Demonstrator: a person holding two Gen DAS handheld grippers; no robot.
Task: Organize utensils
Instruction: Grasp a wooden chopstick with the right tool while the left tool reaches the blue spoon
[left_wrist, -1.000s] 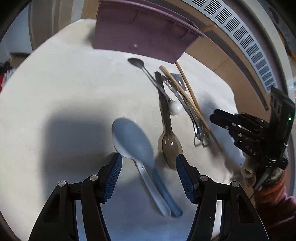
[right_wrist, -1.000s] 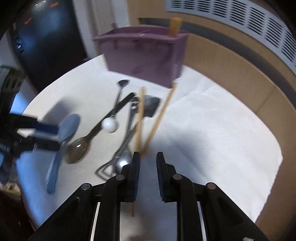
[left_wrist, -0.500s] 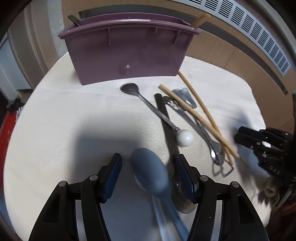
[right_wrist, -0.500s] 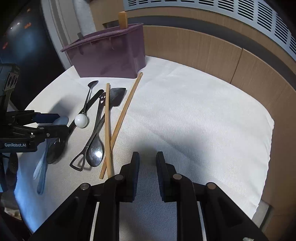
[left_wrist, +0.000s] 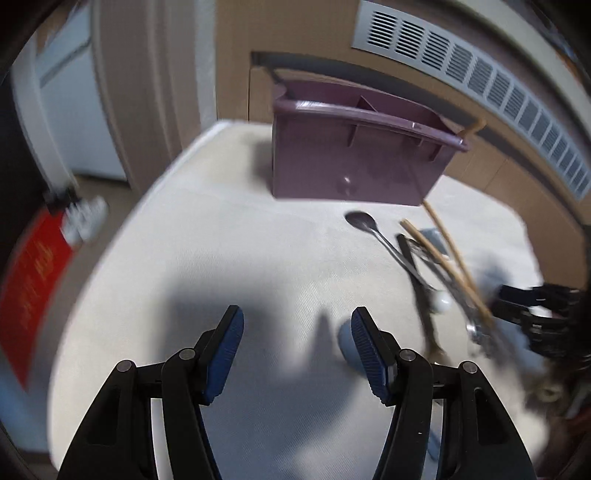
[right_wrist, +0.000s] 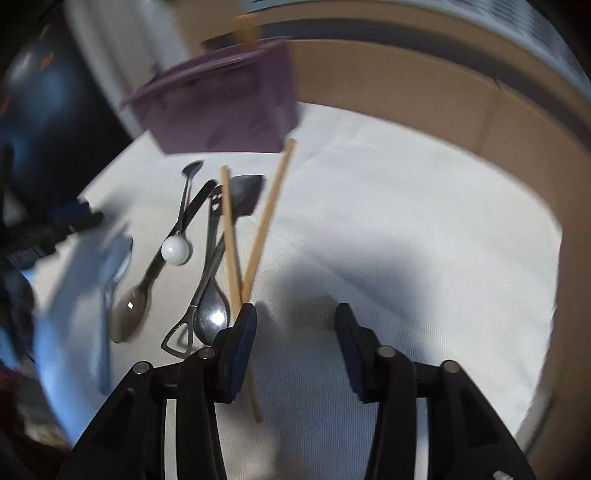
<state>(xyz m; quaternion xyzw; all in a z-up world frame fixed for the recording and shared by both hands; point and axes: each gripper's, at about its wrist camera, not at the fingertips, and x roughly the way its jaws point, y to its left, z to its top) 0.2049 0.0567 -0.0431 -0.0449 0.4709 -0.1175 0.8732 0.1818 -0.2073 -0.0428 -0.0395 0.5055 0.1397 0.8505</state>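
Observation:
A purple utensil bin (left_wrist: 354, 162) stands at the back of the white-clothed table (left_wrist: 221, 258); it also shows in the right wrist view (right_wrist: 225, 110). Utensils lie in a heap: two wooden chopsticks (right_wrist: 264, 221), a spoon with a white ball end (right_wrist: 176, 249), a brown spoon (right_wrist: 127, 314), metal spoons (right_wrist: 212, 314), a blue spoon (right_wrist: 110, 273). My left gripper (left_wrist: 295, 350) is open and empty, the blue spoon (left_wrist: 345, 343) just behind its right finger. My right gripper (right_wrist: 295, 343) is open and empty, its left finger beside the chopsticks' near ends.
A wood-panelled wall with a vent grille (left_wrist: 480, 85) runs behind the table. A red object (left_wrist: 29, 288) lies on the floor off the table's left edge. Bare cloth lies right of the heap (right_wrist: 406, 229).
My right gripper has opened from shut and moved in next to the chopsticks. My left gripper has swung left and up, so the blue spoon has slipped from between its fingers.

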